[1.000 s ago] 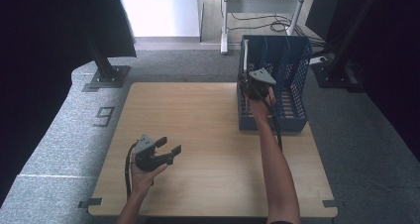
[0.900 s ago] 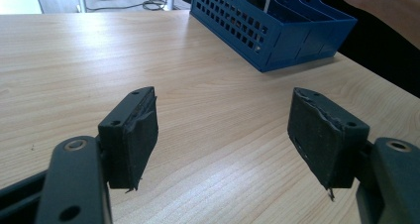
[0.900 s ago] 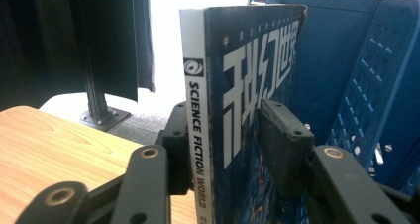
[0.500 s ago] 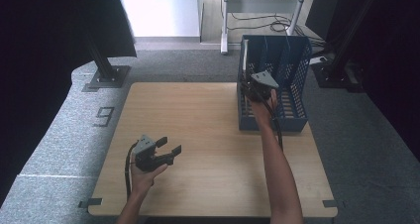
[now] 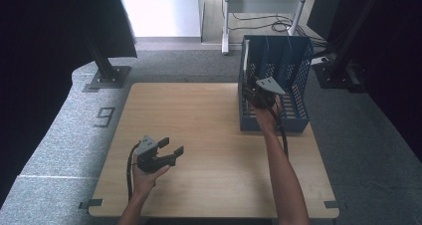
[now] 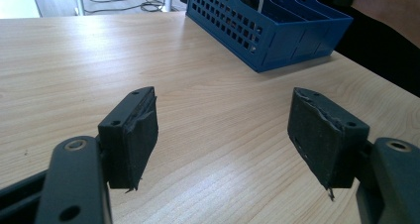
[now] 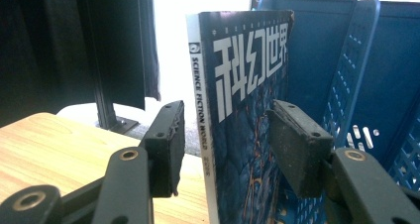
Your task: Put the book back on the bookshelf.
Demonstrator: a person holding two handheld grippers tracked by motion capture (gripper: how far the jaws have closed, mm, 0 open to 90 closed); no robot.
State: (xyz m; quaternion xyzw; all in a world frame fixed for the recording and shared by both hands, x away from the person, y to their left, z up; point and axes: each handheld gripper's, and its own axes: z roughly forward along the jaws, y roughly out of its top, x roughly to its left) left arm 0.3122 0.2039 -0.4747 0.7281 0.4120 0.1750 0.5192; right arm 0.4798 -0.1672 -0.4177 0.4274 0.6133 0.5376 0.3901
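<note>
Magazine (image 7: 242, 110) stands upright in blue file rack (image 5: 293, 60), far right of worktop (image 5: 209, 115). Your right tongs (image 7: 223, 140) spread astride spine, not pinching. Left tongs (image 6: 223, 135) spread, idle. Thin, floppy, glossy: grip near spine.

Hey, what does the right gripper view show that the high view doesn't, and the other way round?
Right gripper view: the magazine's cover and spine lettering, standing upright between the right gripper's open fingers. High view: the left gripper held open above the wooden table, both forearms, and a floor mark reading 9. Both: the blue file rack, the table and the right gripper.
</note>
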